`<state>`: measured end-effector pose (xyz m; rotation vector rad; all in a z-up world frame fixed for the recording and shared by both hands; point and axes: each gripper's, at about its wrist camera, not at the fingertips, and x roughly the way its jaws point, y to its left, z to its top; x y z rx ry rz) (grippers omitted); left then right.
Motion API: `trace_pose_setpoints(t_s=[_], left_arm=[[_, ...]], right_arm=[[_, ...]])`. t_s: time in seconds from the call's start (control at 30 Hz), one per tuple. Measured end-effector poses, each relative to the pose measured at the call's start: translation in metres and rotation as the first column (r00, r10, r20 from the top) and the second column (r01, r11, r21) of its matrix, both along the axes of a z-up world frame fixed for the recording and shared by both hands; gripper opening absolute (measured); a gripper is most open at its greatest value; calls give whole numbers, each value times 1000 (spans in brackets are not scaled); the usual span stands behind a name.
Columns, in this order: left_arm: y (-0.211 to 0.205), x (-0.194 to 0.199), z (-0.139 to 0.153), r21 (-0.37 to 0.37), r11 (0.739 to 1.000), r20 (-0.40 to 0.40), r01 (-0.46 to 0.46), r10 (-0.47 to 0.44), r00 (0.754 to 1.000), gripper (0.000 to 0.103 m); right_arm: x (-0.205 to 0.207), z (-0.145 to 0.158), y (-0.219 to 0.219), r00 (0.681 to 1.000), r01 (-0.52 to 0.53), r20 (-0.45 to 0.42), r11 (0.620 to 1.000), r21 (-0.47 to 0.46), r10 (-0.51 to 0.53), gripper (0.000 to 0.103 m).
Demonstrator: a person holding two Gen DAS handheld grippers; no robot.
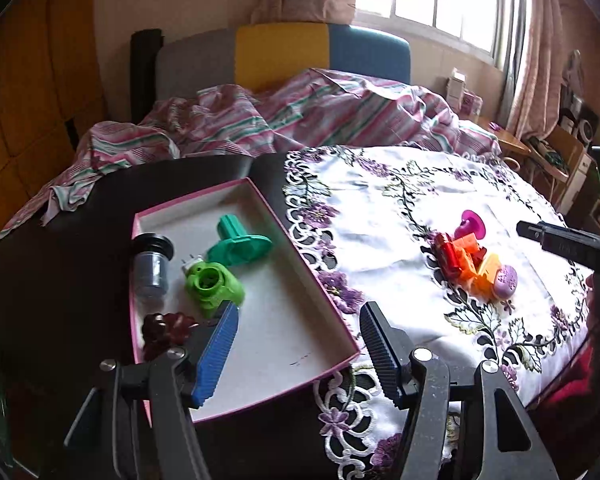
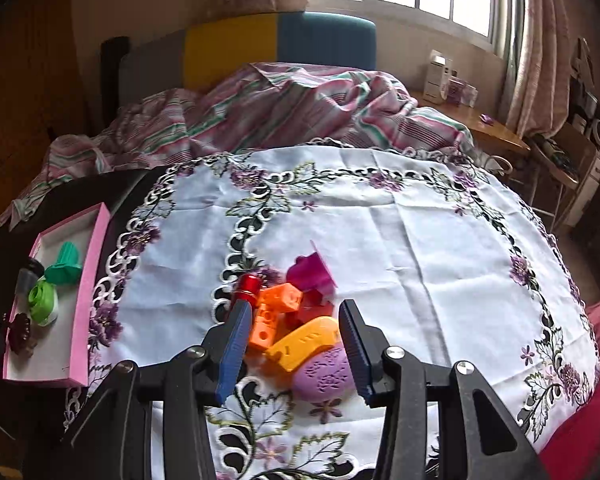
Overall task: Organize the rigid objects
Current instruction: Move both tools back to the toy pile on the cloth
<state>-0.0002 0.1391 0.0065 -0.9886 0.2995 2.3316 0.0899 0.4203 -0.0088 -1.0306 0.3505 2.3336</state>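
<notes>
The pink-rimmed box (image 1: 332, 312) lies under and just ahead of the left gripper (image 1: 296, 344), whose jaws stand apart with nothing between them, over the bare box floor. Ahead of its left finger sit four things in the box: a lime green piece (image 1: 214, 284) nearest, touching the fingertip in this view; a teal flanged piece (image 1: 240, 242) beyond it; a grey cylinder with a black cap (image 1: 152, 264) further left; and a dark red ridged piece (image 1: 164, 330) beside the finger, partly hidden by it.

Well off to this gripper's right, on the white embroidered cloth (image 1: 380, 208), is the loose pile. The right gripper (image 2: 296, 344) hangs over it, jaws apart, clamped on nothing; between and just ahead of its fingers lie a yellow-orange piece (image 2: 304, 342), an orange block (image 2: 276, 308), a red cylinder (image 2: 249, 285), a magenta piece (image 2: 310, 272) and a lilac oval (image 2: 326, 374). The oval's right edge is hidden behind the right finger, and a red piece under the orange block is too covered to make out. The box's near corner is cut off by the left gripper's frame
</notes>
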Motion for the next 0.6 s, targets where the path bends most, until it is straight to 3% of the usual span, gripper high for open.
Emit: trace_pose_setpoints(t_s=[0.2,0.3,0.6], left_arm=[[22,3,-3,-27,998,6,50,-50,999,64],[38,4,-6,-42,996,7,78,-78,997,64],[107,7,-23,-22,972,121,235,-231,965,64]], right_arm=[[25,-12,48,991,128,-35,991,-44,-129,46],[37,-23,68,979,195,-32,973,-126,-200,46],[49,-35,95,957,255,-54,914,-314,-286,46]])
